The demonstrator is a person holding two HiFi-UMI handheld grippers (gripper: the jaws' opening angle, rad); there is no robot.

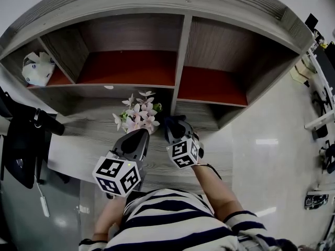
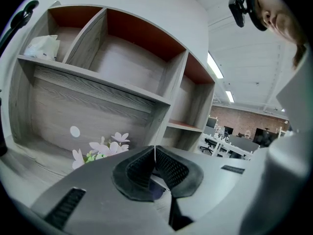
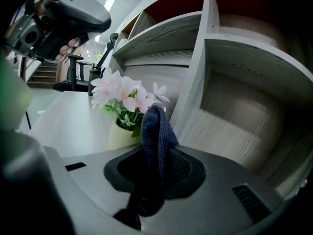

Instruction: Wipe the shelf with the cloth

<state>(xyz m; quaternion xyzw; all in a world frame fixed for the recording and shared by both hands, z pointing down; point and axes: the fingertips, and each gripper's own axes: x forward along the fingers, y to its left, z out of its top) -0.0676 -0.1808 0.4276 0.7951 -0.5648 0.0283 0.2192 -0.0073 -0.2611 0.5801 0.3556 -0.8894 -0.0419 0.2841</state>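
Grey-wood shelf (image 1: 131, 90) sits along the desk's (image 1: 73, 150) back edge. Right gripper (image 3: 157, 166) pinches the soft, limp cloth (image 3: 155, 129) at a bunched fold, seemingly securely; left gripper (image 2: 155, 166) is closed, empty.

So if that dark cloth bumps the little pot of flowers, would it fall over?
Quite possibly. The pot looks small and narrow, with flowers spreading wider above it, so it seems top-heavy. It stands free on the desk, apparently unfixed. The cloth folds over limply, so a brush might only nudge it.
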